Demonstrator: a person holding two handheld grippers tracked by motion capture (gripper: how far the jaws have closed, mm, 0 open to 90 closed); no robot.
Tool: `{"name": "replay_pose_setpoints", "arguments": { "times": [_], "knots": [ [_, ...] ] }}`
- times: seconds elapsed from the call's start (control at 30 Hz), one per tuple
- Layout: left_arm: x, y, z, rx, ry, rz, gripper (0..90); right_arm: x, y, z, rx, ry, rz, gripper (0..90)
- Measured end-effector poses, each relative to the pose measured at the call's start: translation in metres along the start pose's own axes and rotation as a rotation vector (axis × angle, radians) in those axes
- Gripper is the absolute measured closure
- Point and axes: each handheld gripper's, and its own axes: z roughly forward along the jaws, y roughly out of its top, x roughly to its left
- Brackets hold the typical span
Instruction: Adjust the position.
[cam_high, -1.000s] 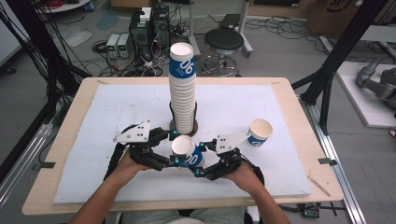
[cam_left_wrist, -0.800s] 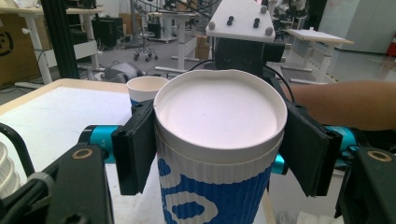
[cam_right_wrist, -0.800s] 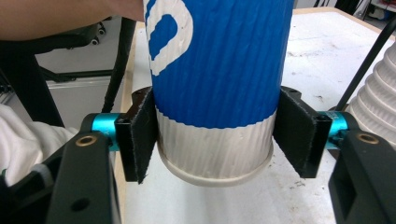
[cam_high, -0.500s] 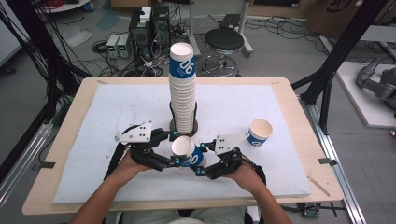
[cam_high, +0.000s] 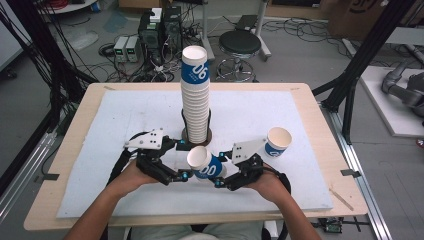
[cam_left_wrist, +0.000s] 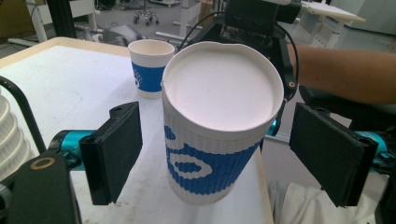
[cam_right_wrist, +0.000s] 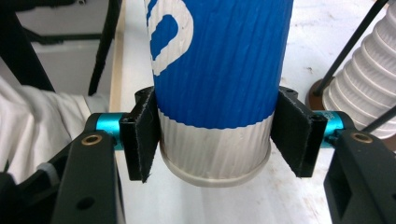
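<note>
A person seated at the near edge of the tabletop (cam_high: 100, 105) worked two handheld grippers around a single blue-and-white paper cup (cam_high: 206, 164), which hung tilted just above the white mat (cam_high: 125, 115), close to the middle of the near edge and just in front of a tall stack of cups (cam_high: 196, 95). The right gripper (cam_high: 223, 176) had the cup clamped: in the right gripper view its two black pads (cam_right_wrist: 142, 140) pressed against either side of the cup's (cam_right_wrist: 219, 88) white ribbed base, below the blue band. The left gripper (cam_high: 184, 161) had let go. Its jaws had just been opening, and in the left gripper view they stood wide on either side of the cup (cam_left_wrist: 219, 126), a clear gap showing between each pad (cam_left_wrist: 114, 151) and the cup's wall, with the cup's mouth turned toward that camera. The stack of nested cups stood upright at the middle of the tabletop, inside a thin black wire holder, its top cup bearing a blue band with white numerals. A second loose cup (cam_high: 278, 142) of the same kind stood upright on the mat toward the right edge, apart from the held cup and beyond the right gripper. Both of the person's forearms came in over the near edge, one hand wrapped around each tool.
</note>
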Motion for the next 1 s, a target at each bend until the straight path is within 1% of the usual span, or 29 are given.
{"name": "replay_pose_setpoints", "arguments": {
  "times": [0.1,0.13,0.2,0.3,0.4,0.43,0.53,0.57,0.63,0.7,0.77,0.83,0.97,1.0],
  "knots": [
    [0.001,0.004,-0.002,0.027,0.001,0.017,17.2,-0.001,0.004,-0.002,0.033,-0.013,-0.023,38.1],
    [0.001,0.006,-0.003,0.038,0.001,0.019,17.2,-0.001,0.005,-0.003,0.046,-0.015,-0.022,38.1],
    [0.001,0.009,-0.005,0.059,0.000,0.020,17.2,-0.003,0.007,-0.004,0.068,-0.022,-0.038,38.1],
    [0.002,0.013,-0.006,0.077,0.008,0.029,17.2,-0.005,0.010,-0.005,0.120,-0.026,-0.046,38.1],
    [0.003,0.017,-0.007,0.091,0.008,0.029,17.2,-0.006,0.013,-0.004,0.171,-0.024,-0.065,38.0],
    [0.003,0.018,-0.006,0.098,0.011,0.031,17.2,-0.007,0.014,-0.004,0.180,-0.025,-0.067,38.0],
    [0.003,0.020,-0.002,0.125,0.014,0.042,17.2,-0.007,0.019,-0.001,0.250,-0.019,-0.085,37.9],
    [0.003,0.020,0.000,0.133,0.013,0.046,17.2,-0.008,0.021,0.000,0.264,-0.014,-0.095,37.9],
    [0.003,0.020,0.004,0.143,0.002,0.043,17.2,-0.007,0.024,0.002,0.294,-0.008,-0.104,37.7],
    [0.003,0.019,0.008,0.168,-0.003,0.049,17.2,-0.007,0.028,0.003,0.324,-0.007,-0.119,37.7],
    [0.003,0.018,0.012,0.186,-0.008,0.050,17.2,-0.007,0.033,0.004,0.345,-0.013,-0.138,37.6],
    [0.004,0.017,0.016,0.205,-0.011,0.056,17.2,-0.006,0.037,0.005,0.364,-0.011,-0.145,37.5],
    [0.005,0.018,0.019,0.224,-0.024,0.063,17.2,-0.007,0.045,0.006,0.405,-0.013,-0.186,37.5],
    [0.005,0.018,0.020,0.225,-0.025,0.062,17.2,-0.006,0.047,0.006,0.418,-0.014,-0.182,37.6]
  ]
}}
